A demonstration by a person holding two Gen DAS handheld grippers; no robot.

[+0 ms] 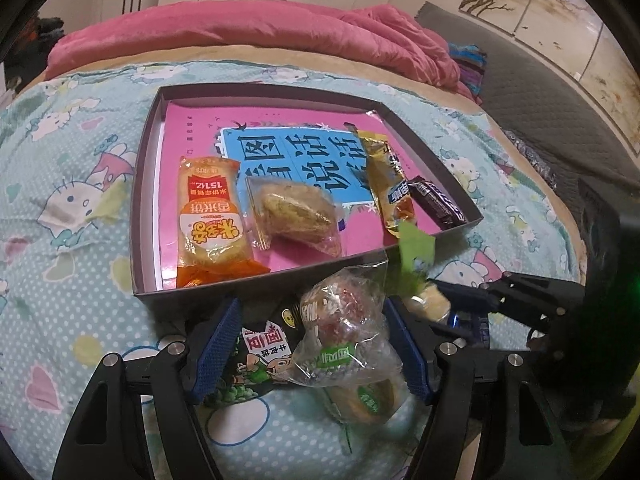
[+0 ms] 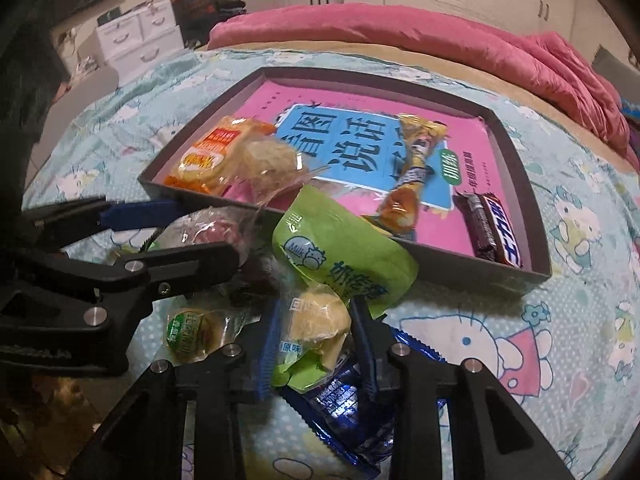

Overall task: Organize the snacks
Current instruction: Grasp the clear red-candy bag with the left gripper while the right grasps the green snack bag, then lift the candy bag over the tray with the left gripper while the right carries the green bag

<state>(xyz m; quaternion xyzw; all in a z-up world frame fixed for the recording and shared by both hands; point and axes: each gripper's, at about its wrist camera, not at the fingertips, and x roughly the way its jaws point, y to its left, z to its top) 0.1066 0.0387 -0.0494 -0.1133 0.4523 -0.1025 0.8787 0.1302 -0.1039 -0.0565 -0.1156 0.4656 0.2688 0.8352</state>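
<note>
Left gripper (image 1: 310,344): blue ribbed fingers (image 1: 214,350) set fairly wide, either side of a crinkly clear-wrapped snack (image 1: 340,328); pad contact not clear enough to tell.
Right gripper (image 2: 316,340): narrow, ribbed blue fingers (image 2: 269,350) pressed on a soft green-and-clear bread packet (image 2: 320,312).
Bread packet: puffy, pale yellow roll inside, green end tilted up toward the box wall beyond the fingertips.
Under right fingers: glossy blue foil packet (image 2: 344,400), crumpled, flat on the bed sheet (image 2: 520,320).
Between left fingers, lower: dark green printed pea bag (image 1: 256,364) and a round green-labelled cake in clear film (image 1: 360,400).
Box (image 1: 144,184): shallow grey cardboard square, beyond both sets of fingertips, lined with a pink-and-blue book.
Inside box: orange rice-cracker pack (image 1: 212,220), clear-wrapped flaky pastry (image 1: 294,208), long yellow twisted wrapper (image 1: 388,176), dark brown chocolate bar (image 1: 438,200).
Sheet: soft pale blue cotton, dotted, cartoon cats.
Left view only: pea bag print, cake film's full outline.
Right view only: blue foil packet, chocolate bar's white lettering, left gripper side-on (image 2: 172,236).
</note>
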